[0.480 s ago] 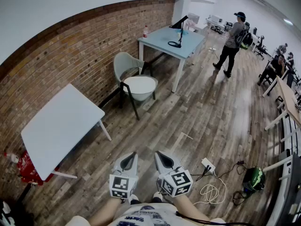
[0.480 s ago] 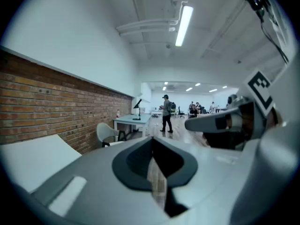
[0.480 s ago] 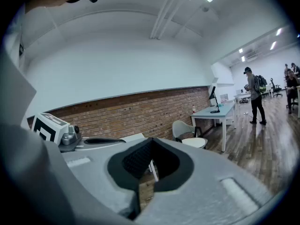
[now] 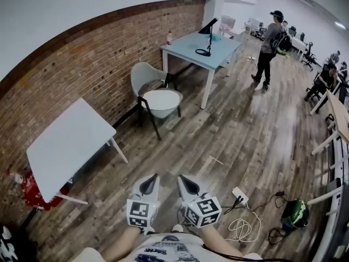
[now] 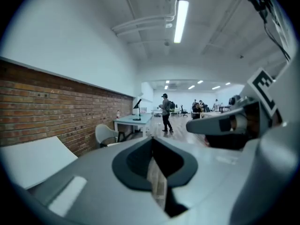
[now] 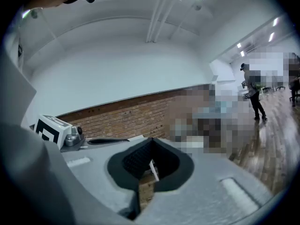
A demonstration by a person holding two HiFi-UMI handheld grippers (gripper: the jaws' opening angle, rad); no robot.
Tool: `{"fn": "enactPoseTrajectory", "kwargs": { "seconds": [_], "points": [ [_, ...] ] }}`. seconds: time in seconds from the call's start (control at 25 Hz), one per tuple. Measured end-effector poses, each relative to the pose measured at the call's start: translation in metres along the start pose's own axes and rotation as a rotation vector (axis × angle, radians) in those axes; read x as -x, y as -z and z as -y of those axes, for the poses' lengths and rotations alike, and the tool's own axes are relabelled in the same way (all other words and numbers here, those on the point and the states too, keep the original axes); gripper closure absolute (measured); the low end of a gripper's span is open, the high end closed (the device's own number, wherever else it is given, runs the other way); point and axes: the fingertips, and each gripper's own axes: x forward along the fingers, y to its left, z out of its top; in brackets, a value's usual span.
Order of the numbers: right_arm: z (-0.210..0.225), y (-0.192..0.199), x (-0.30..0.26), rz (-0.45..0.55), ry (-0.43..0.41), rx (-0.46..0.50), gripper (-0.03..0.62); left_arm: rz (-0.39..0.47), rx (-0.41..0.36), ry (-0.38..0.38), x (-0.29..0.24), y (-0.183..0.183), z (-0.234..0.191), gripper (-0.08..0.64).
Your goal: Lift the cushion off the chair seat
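At far left a red thing (image 4: pixel 34 194), perhaps a bag, lies beside a white table (image 4: pixel 68 146) against the brick wall (image 4: pixel 82 70). Further along stands a pale chair (image 4: pixel 143 74) with the round white cushion (image 4: pixel 162 99) flat on its seat, well apart from the left gripper (image 4: pixel 151 180) and right gripper (image 4: pixel 183 180), which sit side by side, each clenched on nothing. Wooden floor (image 4: pixel 191 141) lies between them and the chair. Right of the chair is a blue table (image 4: pixel 191 51) with a black lamp (image 4: pixel 207 37). A power strip (image 4: pixel 239 194) and coiled cable (image 4: pixel 242 228) lie near the right gripper.
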Motion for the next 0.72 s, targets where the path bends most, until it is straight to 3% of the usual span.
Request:
{"fn": "enactPoseTrajectory", "kwargs": {
  "seconds": [0.44, 0.72],
  "points": [
    [0.061, 0.001, 0.027, 0.003, 0.020, -0.044, 0.594, -0.013, 0.018, 0.002, -0.033, 0.006, 0.037, 0.571],
    [0.096, 0.002, -0.006, -0.001, 0.043, -0.069, 0.594, -0.024, -0.003, 0.035, -0.081, 0.007, 0.022, 0.571]
  ]
}}
